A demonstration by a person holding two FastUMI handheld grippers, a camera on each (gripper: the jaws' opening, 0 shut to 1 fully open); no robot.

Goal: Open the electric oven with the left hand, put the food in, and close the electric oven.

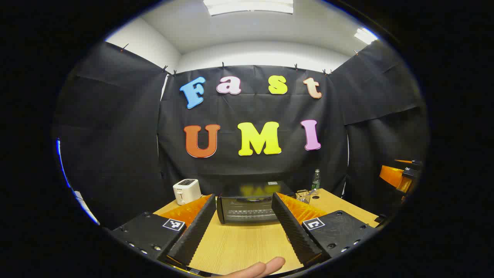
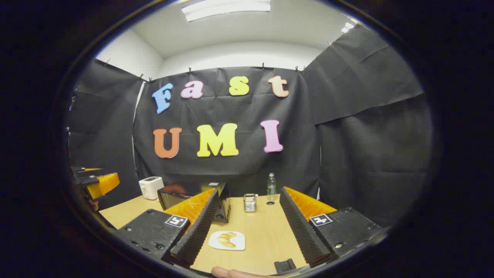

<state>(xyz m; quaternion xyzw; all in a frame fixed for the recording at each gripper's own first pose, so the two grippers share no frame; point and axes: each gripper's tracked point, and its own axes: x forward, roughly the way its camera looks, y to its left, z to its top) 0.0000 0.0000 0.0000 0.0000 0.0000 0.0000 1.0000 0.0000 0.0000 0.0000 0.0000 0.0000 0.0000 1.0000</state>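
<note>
Light wood-grain table (image 1: 247,243) carries everything. Black electric oven w/ glass door (image 1: 249,208) sits at 12 o'clock in left gripper view, dead ahead between the fingers, door closed; in right gripper view it is at 10 o'clock, partly behind the left finger. White toaster (image 1: 186,191) at 11 o'clock of oven. Small wire basket (image 2: 250,202) and clear plastic bottle (image 2: 271,187) at 1 o'clock of it. White square plate w/ golden pastry (image 2: 227,240) lies near front edge, at 6 o'clock in right gripper view, between the fingers.

Left gripper (image 1: 243,222): released, jaws wide, empty, well short of oven. Right gripper (image 2: 247,226): released, empty, above plate.

Step, judged: start, pre-open. Next calls for left gripper fwd to door's top handle, then pull down. Handle too small to make out.
</note>
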